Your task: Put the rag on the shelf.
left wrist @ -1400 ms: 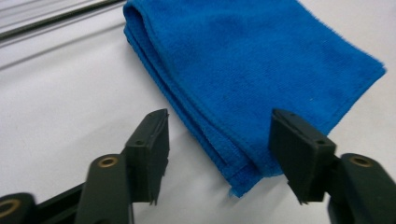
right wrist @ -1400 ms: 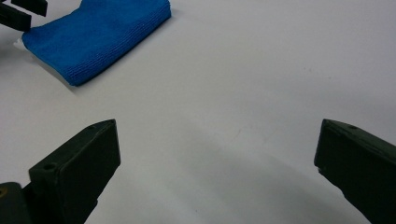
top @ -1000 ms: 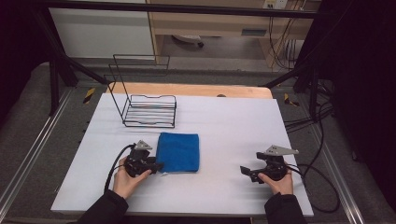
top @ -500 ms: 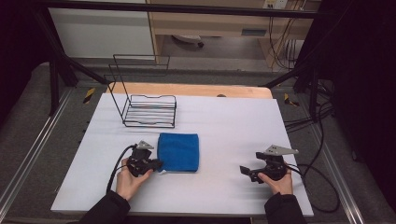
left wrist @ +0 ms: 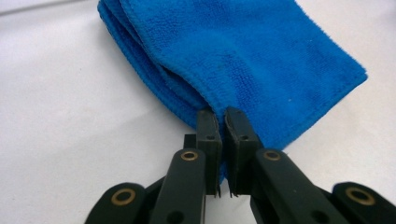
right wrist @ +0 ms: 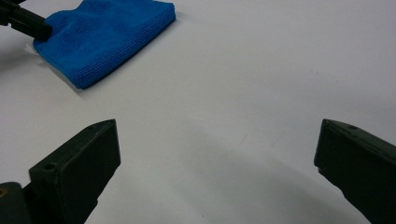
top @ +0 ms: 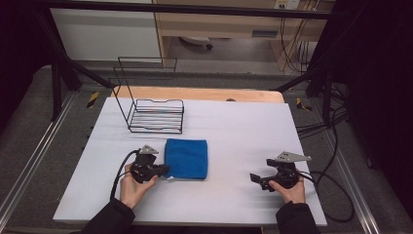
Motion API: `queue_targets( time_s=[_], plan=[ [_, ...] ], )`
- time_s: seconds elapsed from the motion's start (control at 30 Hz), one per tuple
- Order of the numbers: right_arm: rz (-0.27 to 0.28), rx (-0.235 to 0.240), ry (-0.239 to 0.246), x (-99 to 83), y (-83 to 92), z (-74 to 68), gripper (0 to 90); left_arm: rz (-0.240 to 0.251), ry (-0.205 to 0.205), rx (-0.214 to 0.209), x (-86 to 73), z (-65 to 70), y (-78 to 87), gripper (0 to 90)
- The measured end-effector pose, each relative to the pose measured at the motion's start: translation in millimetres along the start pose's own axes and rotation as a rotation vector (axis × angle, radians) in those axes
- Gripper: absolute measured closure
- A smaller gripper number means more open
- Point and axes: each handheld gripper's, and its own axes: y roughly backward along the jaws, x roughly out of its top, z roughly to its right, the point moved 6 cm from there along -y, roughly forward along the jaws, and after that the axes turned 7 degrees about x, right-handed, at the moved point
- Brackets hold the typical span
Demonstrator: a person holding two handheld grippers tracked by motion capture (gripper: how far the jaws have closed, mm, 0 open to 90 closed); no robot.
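Note:
A folded blue cloth (top: pixel 186 158) lies on the white table (top: pixel 234 126), left of centre. My left gripper (top: pixel 163 170) is at the cloth's near-left corner, shut on its top layer; in the left gripper view the jaws pinch the hemmed edge of the cloth (left wrist: pixel 261 70), with my left gripper (left wrist: pixel 223 122) low over the table. My right gripper (top: pixel 254 179) rests near the table's front right, open, with nothing between its jaws. The right gripper view looks along my right gripper (right wrist: pixel 215 154) toward the cloth (right wrist: pixel 102 35) far off at upper left.
A black wire rack (top: pixel 155 111) stands at the back left of the table. A wooden board (top: pixel 195 93) edges the table's far side. Cables (top: pixel 331 185) trail off the right edge. Bare table lies between the cloth and my right gripper.

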Motion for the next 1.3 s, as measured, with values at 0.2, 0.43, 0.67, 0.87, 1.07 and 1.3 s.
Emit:
queue_targets(
  time_s=[0.2,0.43,0.67,0.87,1.07,1.3],
  plan=[
    [-0.003,0.001,0.002,-0.3,-0.5,-0.6,0.9,-0.010,-0.014,-0.003,-0.2,-1.4,6.0,85.5],
    [-0.005,0.003,0.001,-0.3,-0.3,-1.2,0.9,-0.016,-0.023,-0.004,-3.3,-4.6,12.4,85.5],
    [-0.004,0.002,0.001,-0.5,-1.4,-1.6,0.9,-0.031,-0.022,-0.009,-8.7,-9.2,20.7,85.6],
    [-0.004,0.002,-0.001,-0.6,-1.4,-2.0,0.9,-0.049,-0.033,0.007,-16.8,-13.0,29.1,85.6],
    [-0.004,0.003,-0.005,-0.7,-1.0,-2.4,1.0,-0.068,-0.026,0.017,-25.6,-21.1,34.0,85.5],
    [-0.006,0.001,-0.009,-1.1,-1.9,-2.6,1.0,-0.043,-0.005,0.000,-41.1,-25.5,38.6,84.8]
  ],
)
